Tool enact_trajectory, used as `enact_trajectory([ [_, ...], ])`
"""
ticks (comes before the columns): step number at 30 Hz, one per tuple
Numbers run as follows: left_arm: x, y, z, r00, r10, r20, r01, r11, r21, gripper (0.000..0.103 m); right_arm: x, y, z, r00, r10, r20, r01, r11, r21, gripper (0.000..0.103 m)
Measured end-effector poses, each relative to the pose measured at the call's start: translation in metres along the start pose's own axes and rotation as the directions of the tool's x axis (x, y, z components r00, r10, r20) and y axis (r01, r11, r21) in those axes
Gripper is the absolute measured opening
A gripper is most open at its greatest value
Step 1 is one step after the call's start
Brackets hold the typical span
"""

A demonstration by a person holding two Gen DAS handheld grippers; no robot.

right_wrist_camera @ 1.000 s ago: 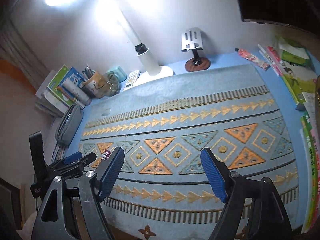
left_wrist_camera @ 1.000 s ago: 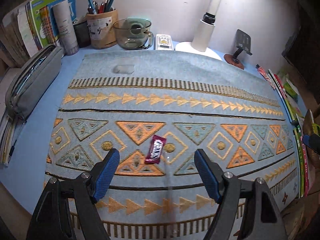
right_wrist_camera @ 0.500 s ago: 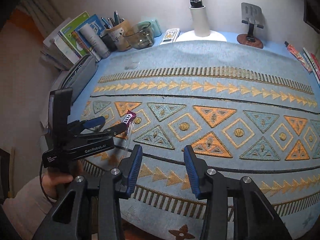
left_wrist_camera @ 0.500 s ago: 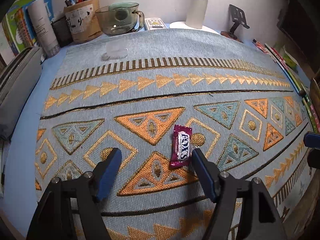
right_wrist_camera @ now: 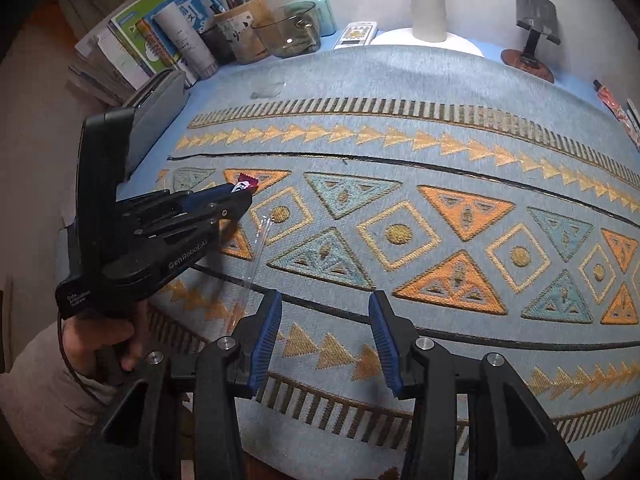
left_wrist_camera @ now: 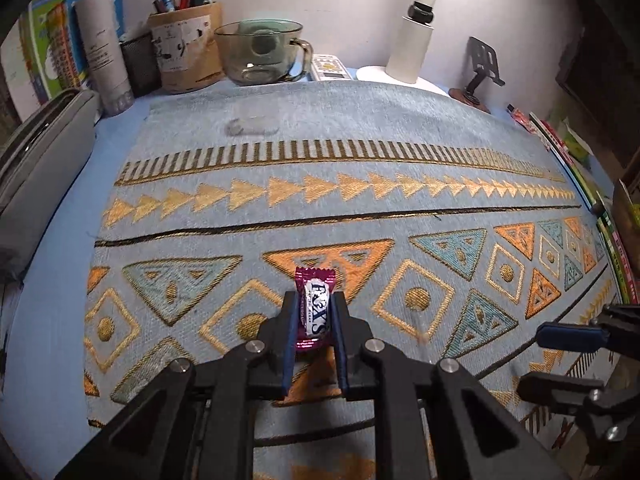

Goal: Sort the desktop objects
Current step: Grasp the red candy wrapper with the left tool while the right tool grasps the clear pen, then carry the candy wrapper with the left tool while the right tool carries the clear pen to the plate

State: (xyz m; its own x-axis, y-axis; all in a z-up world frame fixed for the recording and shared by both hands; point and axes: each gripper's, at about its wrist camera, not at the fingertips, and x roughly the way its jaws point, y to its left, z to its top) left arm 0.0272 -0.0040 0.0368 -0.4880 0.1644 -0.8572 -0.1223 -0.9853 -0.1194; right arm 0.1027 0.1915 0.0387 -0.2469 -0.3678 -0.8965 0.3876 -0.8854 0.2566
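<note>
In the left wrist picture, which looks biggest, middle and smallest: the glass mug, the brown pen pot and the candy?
1. Glass mug and brown pen pot: about alike, too close to rank.
2. Candy: smallest, though it is nearest the camera.

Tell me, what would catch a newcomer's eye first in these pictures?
First the purple candy, pinched between the closing fingers of the left gripper just above the patterned mat. Then the right gripper, half open with nothing between its fingers, over the mat's near edge. At the back stand a glass cup, a pen holder and a white lamp.
</note>
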Motion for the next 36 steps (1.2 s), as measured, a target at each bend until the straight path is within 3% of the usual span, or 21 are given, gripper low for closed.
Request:
enact_trajectory([
  [6,-0.02,0.025,-0.02,1.0,0.023,0.005,-0.023,0.995,-0.098,0.013,0.035,0.034,0.006,0.997,0.051,-0.051,-0.053,0.998,-0.036,0.046],
  [12,-0.024,0.027,-0.03,0.999,0.036,0.007,-0.035,0.993,-0.112,0.013,0.052,0.062,0.003,0.997,-0.07,-0.029,0.067,0.992,-0.109,0.045],
  [16,-0.027,0.026,-0.032,0.999,0.035,0.013,-0.033,0.992,-0.121,0.013,0.06,0.081,-0.008,0.983,-0.181,0.02,0.181,0.955,-0.237,0.045],
  [19,-0.029,0.022,-0.033,0.999,0.034,0.015,-0.032,0.993,-0.117,0.013,0.06,0.084,-0.012,0.983,-0.179,0.04,0.183,0.945,-0.271,0.036],
  [22,-0.03,0.016,-0.031,0.999,0.034,0.017,-0.032,0.994,-0.105,0.013,0.059,0.082,-0.012,0.985,-0.167,0.034,0.17,0.944,-0.282,0.009],
  [27,-0.034,-0.002,-0.024,0.999,0.023,0.024,-0.021,0.997,-0.078,0.013,0.048,0.055,-0.007,0.995,-0.102,0.004,0.101,0.978,-0.183,0.004],
  [36,-0.043,-0.074,0.001,0.998,-0.05,0.049,0.05,0.999,0.014,0.013,-0.027,-0.035,-0.006,0.996,-0.06,0.074,0.054,0.995,0.08,0.004],
])
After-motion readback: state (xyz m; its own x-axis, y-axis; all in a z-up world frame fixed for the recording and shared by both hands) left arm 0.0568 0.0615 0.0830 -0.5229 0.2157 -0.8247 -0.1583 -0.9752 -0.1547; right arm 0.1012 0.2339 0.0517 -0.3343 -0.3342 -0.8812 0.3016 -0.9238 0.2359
